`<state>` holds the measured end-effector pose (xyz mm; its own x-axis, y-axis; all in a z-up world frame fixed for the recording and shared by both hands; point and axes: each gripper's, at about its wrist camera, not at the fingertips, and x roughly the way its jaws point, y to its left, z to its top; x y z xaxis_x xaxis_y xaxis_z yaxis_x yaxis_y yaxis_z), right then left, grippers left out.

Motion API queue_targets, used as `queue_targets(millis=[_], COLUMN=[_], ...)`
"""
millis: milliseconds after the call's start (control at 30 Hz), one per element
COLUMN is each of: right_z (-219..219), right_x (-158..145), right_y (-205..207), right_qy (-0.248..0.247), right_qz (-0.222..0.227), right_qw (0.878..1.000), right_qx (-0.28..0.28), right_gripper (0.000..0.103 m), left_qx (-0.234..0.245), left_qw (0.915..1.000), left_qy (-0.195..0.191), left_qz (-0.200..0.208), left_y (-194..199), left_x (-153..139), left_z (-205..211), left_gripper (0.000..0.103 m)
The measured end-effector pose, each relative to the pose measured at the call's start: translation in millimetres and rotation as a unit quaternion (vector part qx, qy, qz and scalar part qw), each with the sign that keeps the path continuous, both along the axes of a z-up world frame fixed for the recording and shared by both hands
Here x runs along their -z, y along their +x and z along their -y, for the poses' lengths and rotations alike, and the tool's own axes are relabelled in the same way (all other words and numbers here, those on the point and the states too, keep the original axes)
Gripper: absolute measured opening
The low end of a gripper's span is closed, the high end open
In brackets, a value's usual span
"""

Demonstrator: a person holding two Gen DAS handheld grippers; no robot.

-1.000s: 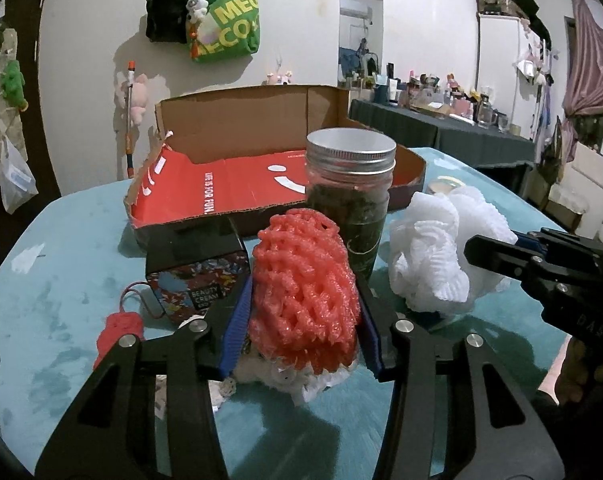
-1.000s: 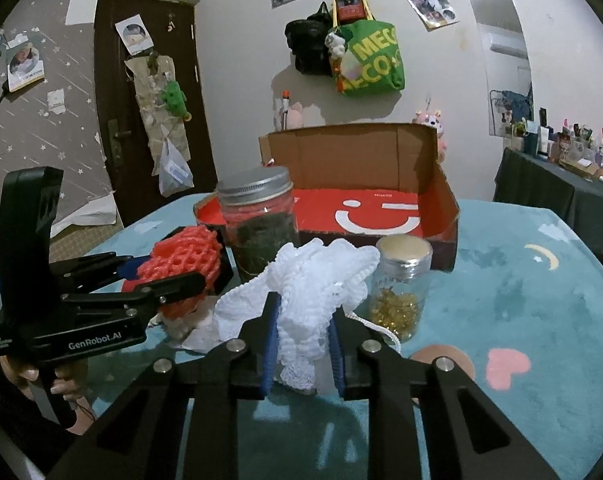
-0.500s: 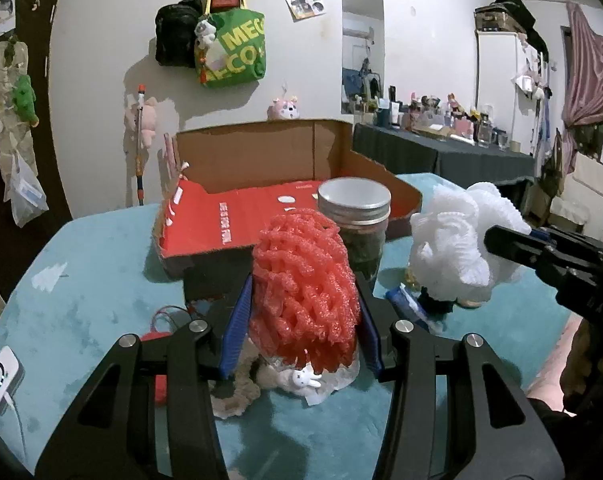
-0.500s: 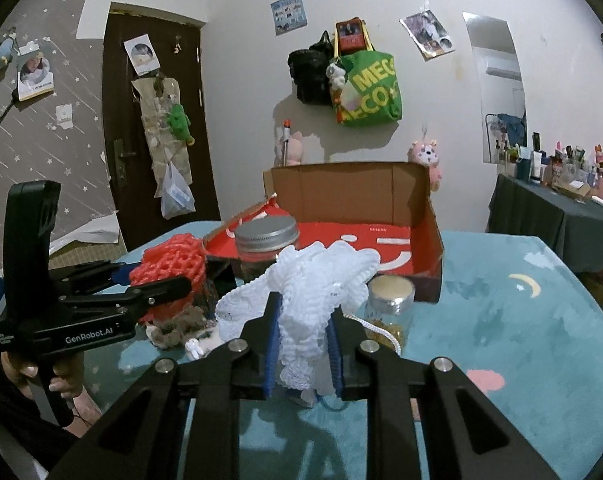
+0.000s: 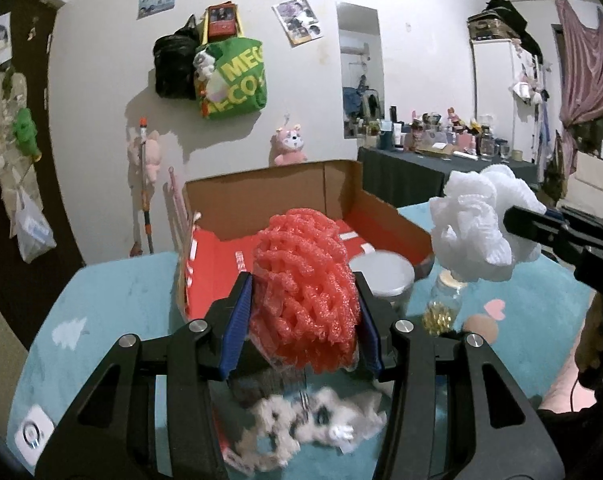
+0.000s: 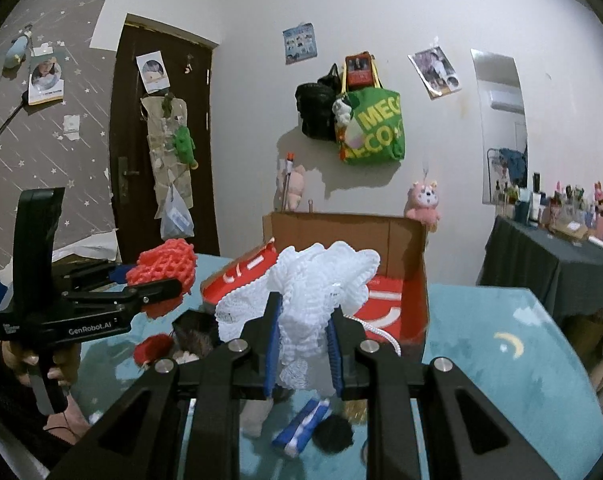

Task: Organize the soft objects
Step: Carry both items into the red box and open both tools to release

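Teal cloth covers the counter point(image 5: 113, 304), where an open cardboard box with a red lining point(image 5: 285, 196) stands as the landmark and looks empty. In front of the box, lifted clear of the counter, the left tongs point(image 5: 303, 316) clench a coral-red foam mesh sleeve point(image 5: 301, 292); the right tongs point(image 6: 303, 344) clench a white foam mesh puff point(image 6: 321, 280). Neither is stowed yet. A small grey-and-white plush point(image 5: 321, 424) and a red fuzzy bundle point(image 6: 153, 350) lie before the box, apparently awaiting sorting.
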<state>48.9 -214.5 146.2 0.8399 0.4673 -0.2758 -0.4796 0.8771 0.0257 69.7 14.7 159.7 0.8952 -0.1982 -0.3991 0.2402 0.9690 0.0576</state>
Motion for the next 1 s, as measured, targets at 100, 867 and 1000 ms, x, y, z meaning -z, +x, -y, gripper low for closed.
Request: queue_targets(millis=[100,867,1000], right_z=[-1.1,-65.9,-78.7], right_x=[-13.1,-1.3,17.1], right_y=[13.1,227.0,278.9], right_qy=[-0.005,-0.151,-0.172], right_qz=[0.011,-0.125,-0.167], right_qw=[1.000,0.978,0.970], right_qx=[-0.007,-0.066,-0.048], right_gripper=[0.022,0.022,0.022], left_qx=[0.011,0.077,0.069], left_qw=[0.9998,0.9755,0.9678], left_qy=[0.015,0.071,0.086], left_qz=[-0.004,-0.193,-0.226], left_y=[18.2,229.3,269.8], left_x=[-7.8,23.6,42.3], left_z=[2.6,24.1,28.5], left_gripper=[0.046,0.046,0.046])
